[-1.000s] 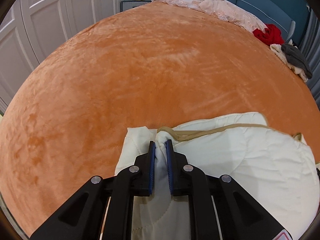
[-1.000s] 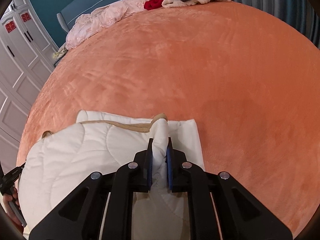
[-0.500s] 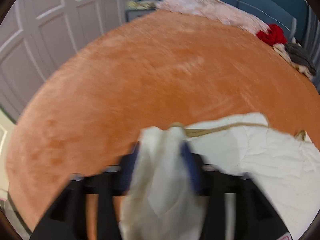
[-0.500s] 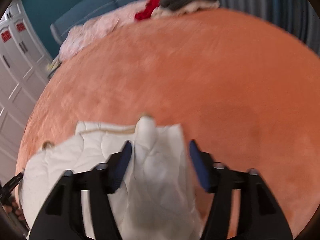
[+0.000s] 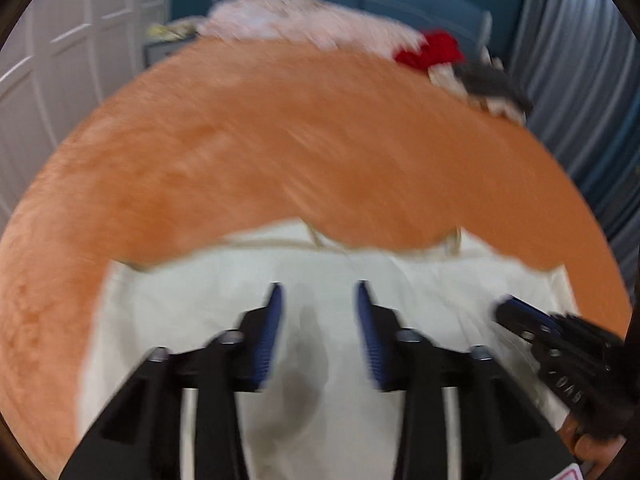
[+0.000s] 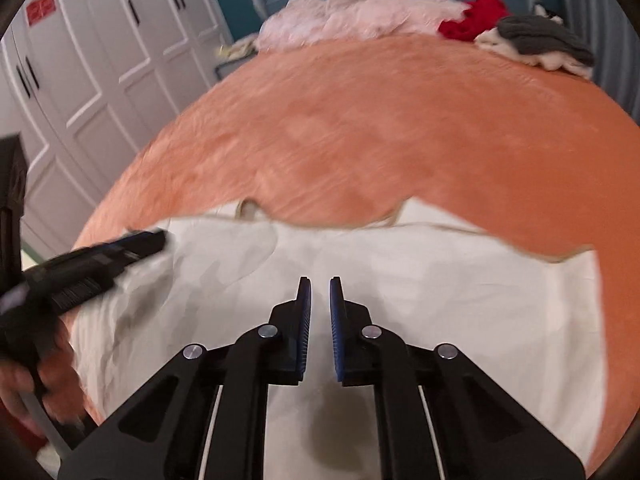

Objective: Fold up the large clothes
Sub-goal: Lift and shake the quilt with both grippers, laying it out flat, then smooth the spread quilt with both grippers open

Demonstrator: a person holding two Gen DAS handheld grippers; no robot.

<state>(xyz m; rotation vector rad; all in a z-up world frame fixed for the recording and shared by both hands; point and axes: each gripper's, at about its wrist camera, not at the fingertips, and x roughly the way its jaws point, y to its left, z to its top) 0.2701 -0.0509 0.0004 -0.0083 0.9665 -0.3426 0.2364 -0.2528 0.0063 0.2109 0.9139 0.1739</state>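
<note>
Both grippers have let go of the cream quilted garment [image 6: 400, 280]. It has dropped flat across the orange bedspread [image 6: 400, 128], wider than before.

The left gripper [image 5: 318, 300] has spread wide; the right gripper [image 6: 319, 296] has narrowed again, empty.

The left gripper [image 5: 318, 292] fills the lower middle of the frame, its 2 blue-padded jaws spread apart with nothing between them, above a cream quilted garment [image 5: 332, 400] lying on the orange blanket [image 5: 280, 152]. At the lower right edge the right gripper [image 5: 516, 314] reaches over the garment. Along the top sit a pink heap [image 5: 304, 24], a red garment [image 5: 430, 50] and a grey garment [image 5: 490, 82]. The frame is motion-blurred.
</note>
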